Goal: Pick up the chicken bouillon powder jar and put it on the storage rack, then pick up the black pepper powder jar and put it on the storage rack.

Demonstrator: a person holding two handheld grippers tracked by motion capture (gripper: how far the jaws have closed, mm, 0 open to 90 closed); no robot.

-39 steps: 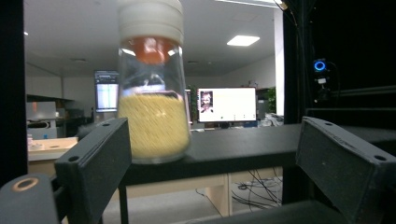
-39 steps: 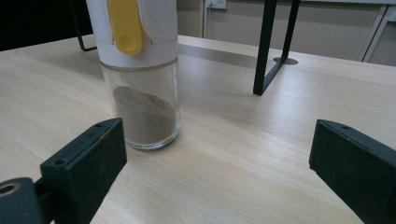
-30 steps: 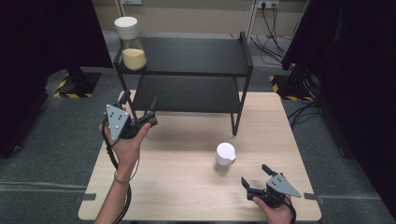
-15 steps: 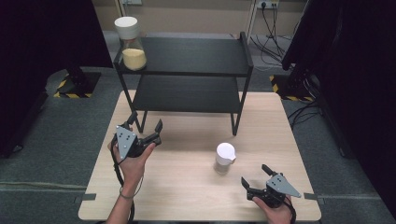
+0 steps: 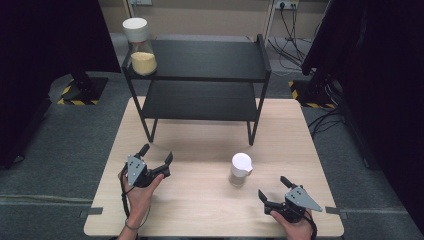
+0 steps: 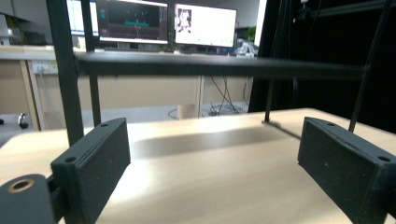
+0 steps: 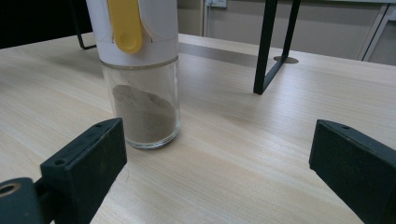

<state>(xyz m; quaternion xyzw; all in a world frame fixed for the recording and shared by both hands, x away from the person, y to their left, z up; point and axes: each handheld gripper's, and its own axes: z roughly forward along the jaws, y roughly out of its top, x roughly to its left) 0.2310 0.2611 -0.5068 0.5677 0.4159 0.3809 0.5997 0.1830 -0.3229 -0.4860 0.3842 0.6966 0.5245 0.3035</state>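
- On the near right of the wooden table (image 5: 200,200), the right gripper (image 5: 276,192) is sitting low in the person's hand with its jaws spread wide, nothing between them.
- Just far-left of it, the small glass jar (image 5: 241,169) with the white cap is standing upright on the table, near the gripper but not touching it.
- The right gripper view is giving the good stuff on that jar (image 7: 142,79): greyish-brown powder piled in the bottom and a yellow tab on the white cap. From the high view you're basically just getting a white lid.
- Over on the near left, the left gripper (image 5: 156,161) is being held a bit above the table, jaws also wide apart and holding nothing.
- The left gripper view is looking under the black shelf rack (image 6: 210,65), with monitors glowing way behind it.
- The high view is showing what neither gripper view does: the whole rack (image 5: 200,75) at the far side of the table and a bigger jar of yellow grains (image 5: 141,47) standing on the far-left corner of its top shelf.
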